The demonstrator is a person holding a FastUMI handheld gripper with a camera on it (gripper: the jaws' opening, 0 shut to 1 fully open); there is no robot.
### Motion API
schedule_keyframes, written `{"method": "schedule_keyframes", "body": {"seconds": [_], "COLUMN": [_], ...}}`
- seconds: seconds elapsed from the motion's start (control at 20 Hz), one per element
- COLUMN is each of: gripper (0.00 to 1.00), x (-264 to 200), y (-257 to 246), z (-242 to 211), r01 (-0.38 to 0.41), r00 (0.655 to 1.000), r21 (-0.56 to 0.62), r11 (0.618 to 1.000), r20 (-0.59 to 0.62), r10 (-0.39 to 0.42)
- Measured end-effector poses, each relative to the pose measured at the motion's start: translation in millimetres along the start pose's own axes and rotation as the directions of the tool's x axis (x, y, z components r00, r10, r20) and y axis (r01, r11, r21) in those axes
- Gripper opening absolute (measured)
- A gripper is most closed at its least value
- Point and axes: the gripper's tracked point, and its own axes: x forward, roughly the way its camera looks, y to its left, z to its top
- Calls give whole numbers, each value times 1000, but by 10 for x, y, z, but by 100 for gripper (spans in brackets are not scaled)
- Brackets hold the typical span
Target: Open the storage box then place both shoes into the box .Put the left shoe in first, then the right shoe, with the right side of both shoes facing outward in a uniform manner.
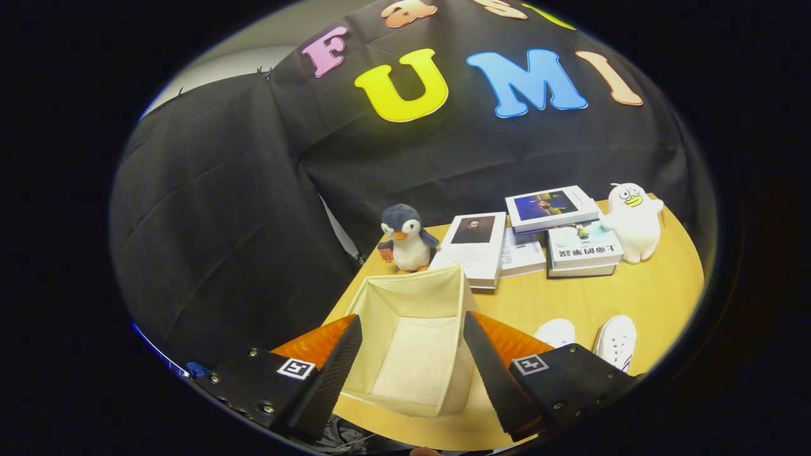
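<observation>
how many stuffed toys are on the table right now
2. A penguin plush stands just behind the open storage box. A white duck plush stands beside the stacked books. The gripper hovers open, fingers astride the box.

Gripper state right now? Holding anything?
Gripper: open, holding nothing; its fingers straddle the open storage box without pressing on it.
</observation>
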Motion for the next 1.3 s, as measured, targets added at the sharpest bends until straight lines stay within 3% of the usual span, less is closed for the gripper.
{"method": "schedule_keyframes", "body": {"seconds": [0.55, 1.3], "gripper": [97, 97], "x": [9, 240], "y": [-1186, -2005], "z": [-438, -1345], "r01": [178, 295], "r00": [981, 918], "r21": [93, 191], "r11": [980, 936], "r20": [-93, -328], "r10": [-169, -223]}}
